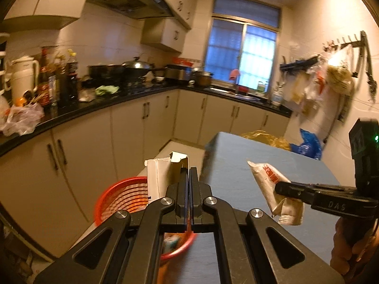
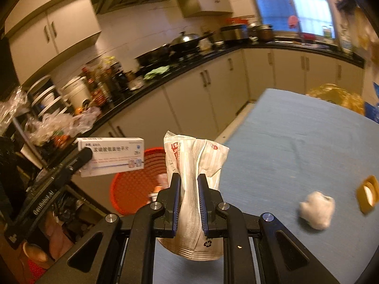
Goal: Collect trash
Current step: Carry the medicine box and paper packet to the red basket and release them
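Note:
My left gripper (image 1: 188, 172) is shut on the torn flap of a white cardboard medicine box (image 1: 159, 177), seen side-on as the box (image 2: 111, 156) in the right wrist view, where the left gripper (image 2: 84, 155) clamps its end. My right gripper (image 2: 188, 177) is shut on a crumpled white snack wrapper (image 2: 189, 161) with red print; the left wrist view shows the wrapper (image 1: 267, 182) hanging from the right gripper (image 1: 278, 188). Both are held above the left edge of the blue table (image 2: 296, 146). A red mesh basket (image 1: 120, 198), also the basket (image 2: 135, 189), stands on the floor just below.
On the table lie a white crumpled tissue ball (image 2: 316, 209) and a yellow tape ring (image 2: 367, 196). A yellow bag (image 1: 265, 138) and blue bag (image 1: 308, 145) sit at the table's far end. Cabinets with a black counter (image 1: 94, 106) run along the left.

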A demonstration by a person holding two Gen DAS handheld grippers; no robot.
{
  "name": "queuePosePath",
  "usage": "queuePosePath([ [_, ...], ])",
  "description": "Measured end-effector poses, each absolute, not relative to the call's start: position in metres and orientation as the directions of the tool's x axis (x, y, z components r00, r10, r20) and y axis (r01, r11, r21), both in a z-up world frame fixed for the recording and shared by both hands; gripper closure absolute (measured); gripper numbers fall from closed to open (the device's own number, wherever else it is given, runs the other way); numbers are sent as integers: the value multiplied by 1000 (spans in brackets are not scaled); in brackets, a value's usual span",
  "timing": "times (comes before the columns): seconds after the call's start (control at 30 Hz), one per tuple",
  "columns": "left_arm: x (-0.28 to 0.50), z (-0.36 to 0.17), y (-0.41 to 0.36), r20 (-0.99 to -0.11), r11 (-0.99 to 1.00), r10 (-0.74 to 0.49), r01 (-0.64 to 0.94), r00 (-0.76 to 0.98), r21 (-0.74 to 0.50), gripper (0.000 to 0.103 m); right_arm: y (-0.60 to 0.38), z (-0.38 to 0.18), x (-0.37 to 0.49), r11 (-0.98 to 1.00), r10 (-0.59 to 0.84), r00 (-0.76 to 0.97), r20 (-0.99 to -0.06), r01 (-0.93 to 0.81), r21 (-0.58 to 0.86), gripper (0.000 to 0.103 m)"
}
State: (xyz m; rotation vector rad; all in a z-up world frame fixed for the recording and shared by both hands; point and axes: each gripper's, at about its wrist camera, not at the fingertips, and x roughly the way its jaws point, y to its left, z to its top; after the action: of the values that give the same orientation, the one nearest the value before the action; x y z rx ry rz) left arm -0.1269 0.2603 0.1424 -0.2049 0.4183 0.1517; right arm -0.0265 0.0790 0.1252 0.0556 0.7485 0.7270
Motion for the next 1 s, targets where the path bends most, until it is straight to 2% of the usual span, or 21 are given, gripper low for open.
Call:
queuePosePath([
  [0.23,-128,114,299,-462,948,137,-252,876,-197,103,148,109,-16,684,677,391,-624,-647,337,87],
  [0.53,-120,87,324,-513,932,157,-299,844,-207,103,196,79,13,659,692,302,-656,-634,403,87],
  [0.73,-115,80,329,-531,929,157,-307,833,-207,102,206,62,25,664,690,273,-670,-607,436,81],
  [0.77,-115,80,328,-533,930,154,-304,832,-206,100,205,62,26,663,692,272,-669,-605,440,81],
  [0.87,-116,83,327,-524,928,162,-310,836,-208,75,199,64,26,660,699,272,-662,-603,449,81],
  [1.0,-117,89,322,-512,931,151,-296,846,-215,74,183,75,20,662,704,301,-644,-606,440,81],
])
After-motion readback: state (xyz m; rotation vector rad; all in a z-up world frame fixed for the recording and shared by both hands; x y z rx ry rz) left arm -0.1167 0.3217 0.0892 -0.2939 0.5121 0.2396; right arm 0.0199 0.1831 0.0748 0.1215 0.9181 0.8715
